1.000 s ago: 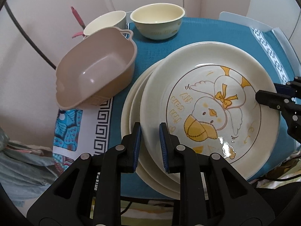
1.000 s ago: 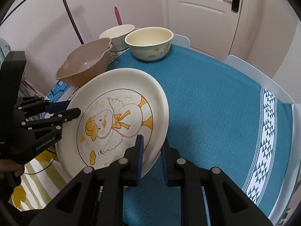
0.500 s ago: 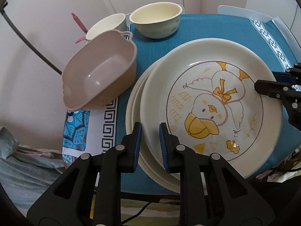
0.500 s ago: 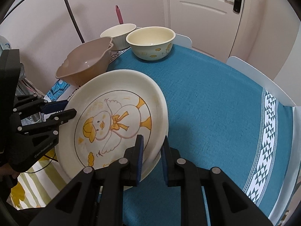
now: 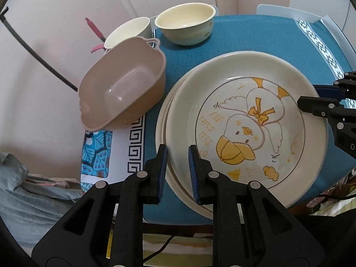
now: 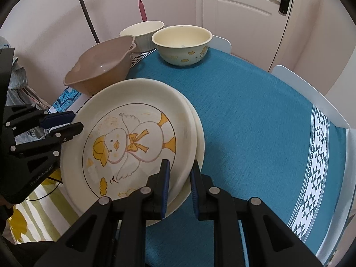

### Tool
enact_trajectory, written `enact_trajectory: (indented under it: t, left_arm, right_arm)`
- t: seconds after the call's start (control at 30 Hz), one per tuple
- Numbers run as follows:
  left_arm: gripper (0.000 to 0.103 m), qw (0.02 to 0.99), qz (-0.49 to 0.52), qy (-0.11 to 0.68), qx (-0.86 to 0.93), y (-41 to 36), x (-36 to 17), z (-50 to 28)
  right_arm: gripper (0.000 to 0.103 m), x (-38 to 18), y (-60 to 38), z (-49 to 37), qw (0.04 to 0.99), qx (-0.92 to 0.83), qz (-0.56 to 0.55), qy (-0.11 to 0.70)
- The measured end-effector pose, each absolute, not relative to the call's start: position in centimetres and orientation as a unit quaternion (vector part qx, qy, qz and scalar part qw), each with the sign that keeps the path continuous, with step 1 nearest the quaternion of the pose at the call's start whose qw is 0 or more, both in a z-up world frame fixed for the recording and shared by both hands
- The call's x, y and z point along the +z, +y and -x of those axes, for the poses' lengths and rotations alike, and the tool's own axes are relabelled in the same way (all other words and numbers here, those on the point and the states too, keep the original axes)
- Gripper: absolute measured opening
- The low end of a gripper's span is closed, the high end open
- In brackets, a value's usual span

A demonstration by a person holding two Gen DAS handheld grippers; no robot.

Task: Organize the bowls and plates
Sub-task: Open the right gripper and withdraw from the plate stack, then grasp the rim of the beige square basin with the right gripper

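A cream plate with a yellow duck drawing point(image 5: 247, 122) tops a stack of cream plates on the blue tablecloth; it also shows in the right wrist view point(image 6: 131, 144). My left gripper point(image 5: 177, 162) is shut on the stack's near rim. My right gripper point(image 6: 179, 175) is shut on the opposite rim and shows from the left wrist view point(image 5: 320, 100). A cream bowl with yellow marks point(image 5: 185, 23) and a white bowl point(image 5: 128, 30) stand at the far side. A tan handled bowl point(image 5: 121, 91) sits left of the plates, tilted.
The round table point(image 6: 255, 115) has a blue cloth with a white patterned border. A white chair back point(image 6: 311, 93) stands at the table's right. A door point(image 6: 244, 4) is behind. Grey cloth point(image 5: 26, 191) lies at the left below the table edge.
The stack of plates sits a little farther from both cameras and lower against the cloth. Both grippers keep their hold on the rims.
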State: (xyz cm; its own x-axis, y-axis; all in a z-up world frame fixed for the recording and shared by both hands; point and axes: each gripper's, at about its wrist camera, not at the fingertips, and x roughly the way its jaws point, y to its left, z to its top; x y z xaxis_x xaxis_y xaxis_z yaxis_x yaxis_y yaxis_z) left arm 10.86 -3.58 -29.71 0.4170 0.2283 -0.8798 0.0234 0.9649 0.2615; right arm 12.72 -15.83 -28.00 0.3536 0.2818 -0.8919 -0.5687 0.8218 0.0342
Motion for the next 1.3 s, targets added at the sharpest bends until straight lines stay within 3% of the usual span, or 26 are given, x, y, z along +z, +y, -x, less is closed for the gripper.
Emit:
enact_trajectory:
  t: [0.33,0.6,0.63,0.67,0.7,0.73,0.77,0.8,0.87,1.3]
  left_arm:
    - [0.017,0.836,-0.093,0.537,0.055,-3.0,-29.1,-10.9]
    - [0.017,0.872,-0.032,0.485,0.060,-1.3,-23.9,-10.6]
    - [0.018,0.879,-0.022,0.473,0.061,-0.9,-23.0,-10.5]
    - [0.028,0.885,-0.010,0.461,0.064,-0.4,-22.1,-10.3]
    - [0.040,0.888,-0.003,0.454,0.071,0.1,-21.5,-10.2]
    - [0.078,0.891,0.003,0.446,0.083,0.7,-20.8,-10.1]
    - [0.103,0.895,0.009,0.435,0.095,1.2,-20.1,-10.0]
    - [0.103,0.905,0.018,0.411,0.106,1.9,-19.2,-9.4]
    - [0.103,0.909,0.029,0.401,0.111,3.0,-18.5,-9.1]
    - [0.102,0.864,0.168,0.464,0.103,13.6,-23.2,-11.3]
  right_arm:
    - [0.016,-27.6,-15.9,-12.8,0.813,0.255,0.133,0.506]
    - [0.016,-23.5,-16.7,-13.6,0.833,0.270,0.084,0.475]
    - [0.016,-23.0,-16.7,-13.8,0.834,0.274,0.076,0.473]
    - [0.016,-22.4,-16.7,-14.1,0.835,0.280,0.065,0.469]
    - [0.022,-21.7,-16.7,-14.3,0.834,0.292,0.051,0.465]
    - [0.029,-21.3,-16.6,-14.4,0.833,0.303,0.042,0.461]
    - [0.056,-20.6,-16.5,-14.5,0.831,0.318,0.032,0.455]
    - [0.087,-19.8,-16.2,-14.7,0.832,0.330,0.025,0.445]
    - [0.102,-18.6,-15.5,-14.9,0.835,0.344,0.023,0.428]
    - [0.102,-18.8,-4.5,-19.7,0.796,0.367,0.071,0.476]
